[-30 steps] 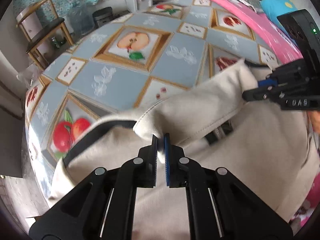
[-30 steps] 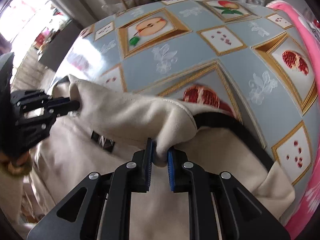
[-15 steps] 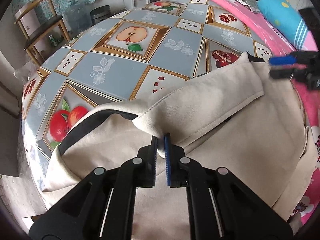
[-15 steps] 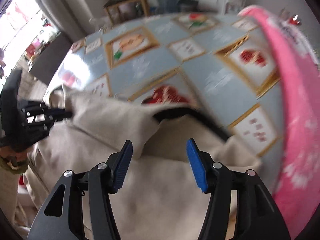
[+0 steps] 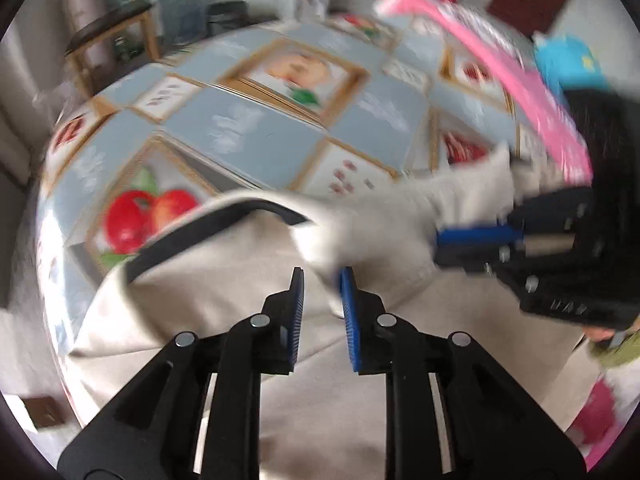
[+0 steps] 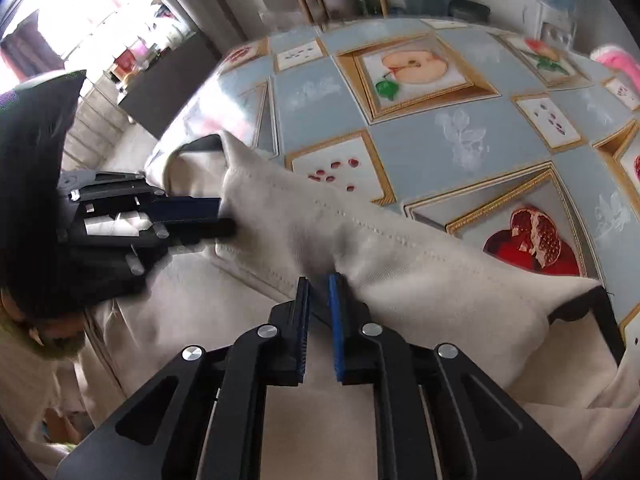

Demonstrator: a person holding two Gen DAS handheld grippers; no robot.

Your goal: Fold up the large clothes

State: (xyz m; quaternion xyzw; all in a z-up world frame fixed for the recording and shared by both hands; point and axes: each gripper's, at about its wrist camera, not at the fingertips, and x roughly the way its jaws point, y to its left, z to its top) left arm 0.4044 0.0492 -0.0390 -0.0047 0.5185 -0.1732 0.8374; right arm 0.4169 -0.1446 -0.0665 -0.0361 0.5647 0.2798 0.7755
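Cream garment (image 6: 400, 280) lies spread over the near part of the table (image 6: 420, 152), which has a fruit-pattern cloth; a folded-over band of the garment runs across its top edge, with a black-trimmed edge (image 5: 192, 236) showing at each end. Left gripper (image 5: 322, 312): jaws have just been opening; a narrow gap shows between the blue pads, and the corner of the folded band sits at the right pad, no longer clearly pinched. View is blurred. Right gripper (image 6: 318, 320): jaws have just been closing and now stand nearly together, with the band lying just ahead of and against the right pad; whether any cloth is actually caught between them cannot be told. In the left view the right gripper sits at the band's far end. Progress, judged: first fold of the top edge is laid down but rumpled, not flat. Remaining: smooth the band, then fold the body over on itself, probably more than once; the garment is still mostly one open sheet. Early stage.
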